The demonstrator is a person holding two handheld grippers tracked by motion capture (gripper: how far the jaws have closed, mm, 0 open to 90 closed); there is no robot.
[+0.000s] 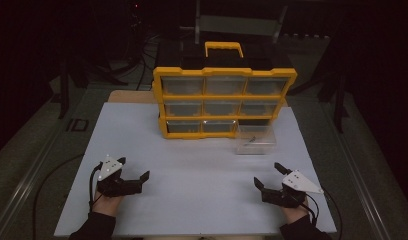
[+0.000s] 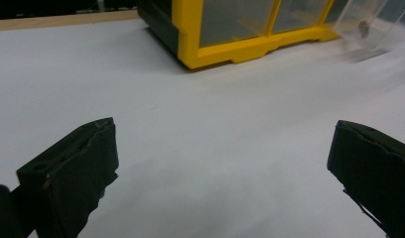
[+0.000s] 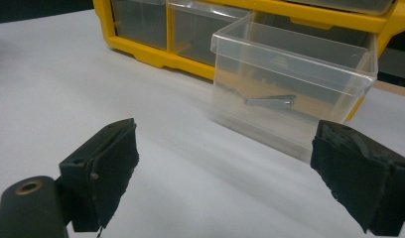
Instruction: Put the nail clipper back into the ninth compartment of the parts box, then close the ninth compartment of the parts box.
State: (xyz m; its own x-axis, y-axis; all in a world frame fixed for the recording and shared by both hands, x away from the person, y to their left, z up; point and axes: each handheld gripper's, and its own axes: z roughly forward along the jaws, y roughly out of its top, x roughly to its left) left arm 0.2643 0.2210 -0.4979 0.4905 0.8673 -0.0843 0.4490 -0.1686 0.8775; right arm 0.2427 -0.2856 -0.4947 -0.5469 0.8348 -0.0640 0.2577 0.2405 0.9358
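Note:
A yellow organiser (image 1: 224,101) with clear drawers stands upright at the back of the white board (image 1: 192,170). One clear drawer (image 1: 255,139) is pulled out and rests on the board at the organiser's lower right; a small metal part (image 3: 270,101) lies inside it. My left gripper (image 1: 134,168) rests open near the front left, nothing between its jaws. My right gripper (image 1: 268,175) rests open near the front right, below the clear drawer (image 3: 290,84). In the left gripper view the organiser (image 2: 230,29) is far ahead and the drawer (image 2: 364,22) sits at the upper right.
The organiser's yellow carry handle (image 1: 223,48) sticks up behind it. A wooden table edge (image 1: 129,96) shows behind the board. Dark stands and cables surround the table. Broad bare board lies between the two grippers.

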